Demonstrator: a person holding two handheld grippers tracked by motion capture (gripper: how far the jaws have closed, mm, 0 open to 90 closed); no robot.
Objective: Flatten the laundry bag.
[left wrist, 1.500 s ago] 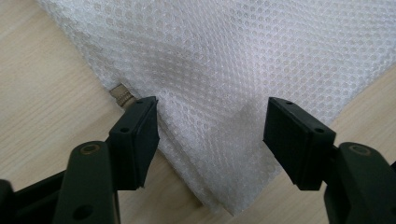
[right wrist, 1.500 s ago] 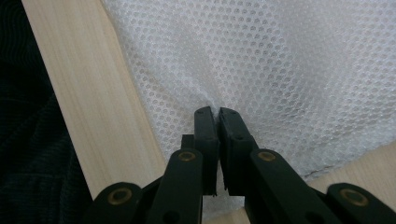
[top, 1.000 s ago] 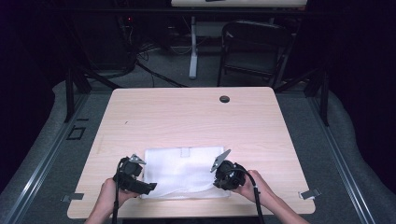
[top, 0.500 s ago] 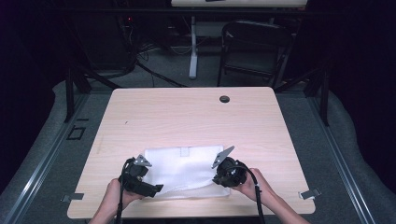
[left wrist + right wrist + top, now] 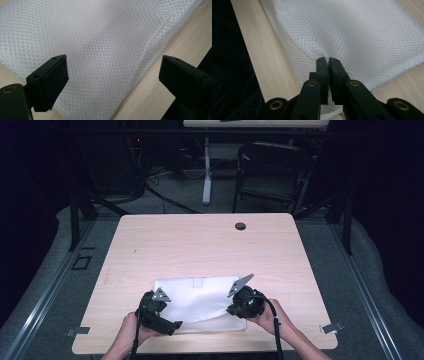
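Note:
A white mesh cloth [image 5: 197, 295] lies flat on the near half of the wooden table [image 5: 200, 245]. My left gripper [image 5: 171, 325] is at the cloth's near left corner. Its jaws have just been opening and stand wide apart [image 5: 113, 72] over the mesh cloth [image 5: 100, 37]; neither pad presses on it. My right gripper [image 5: 231, 310] is at the near right part of the cloth. In the right gripper view it [image 5: 329, 61] is shut on a pinched fold of the mesh cloth [image 5: 362, 32], which rises into a small ridge at the tips.
A dark round grommet [image 5: 240, 226] sits near the table's far edge. A chair [image 5: 270, 170] and a table leg [image 5: 206, 170] stand on the floor beyond. The person's hands [image 5: 270, 317] come in over the near edge. Bare wood [image 5: 262, 62] borders the cloth.
My left gripper has slid a little to the right along the cloth's near edge and its jaws have spread wider. The right gripper has stayed in place, still pinching the cloth.

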